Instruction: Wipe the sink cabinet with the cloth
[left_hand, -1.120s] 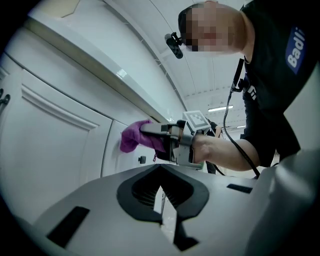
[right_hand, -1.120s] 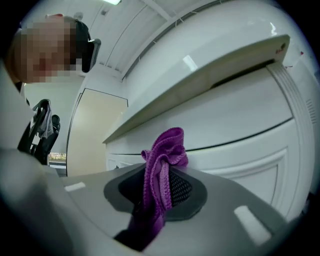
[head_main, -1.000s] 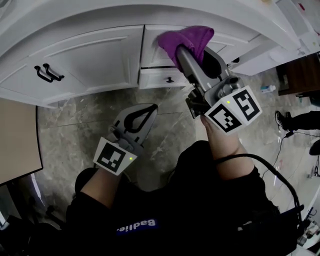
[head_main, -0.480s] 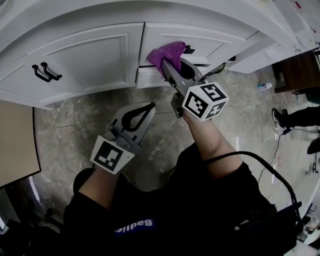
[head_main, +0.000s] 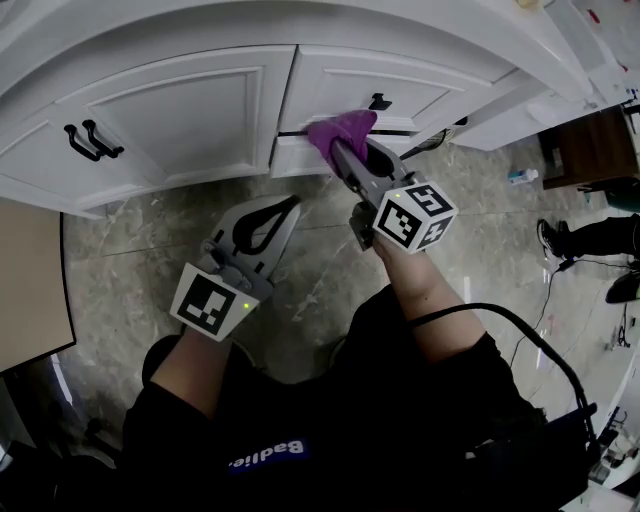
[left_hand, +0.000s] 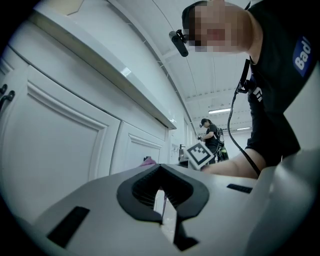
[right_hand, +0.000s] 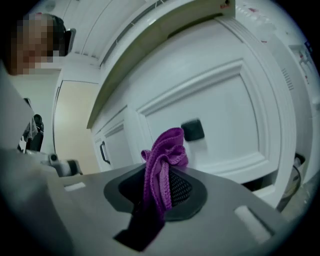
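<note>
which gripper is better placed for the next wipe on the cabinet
Right. The right gripper has its fingers shut on the cloth, which is up at the cabinet front near the knob. The left gripper is shut on nothing and hangs lower, away from the cabinet.

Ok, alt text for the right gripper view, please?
The right gripper is shut on a bunched purple cloth, which stands up out of it close in front of a white panelled cabinet door. The cloth sits just left of the door's dark knob.
</note>
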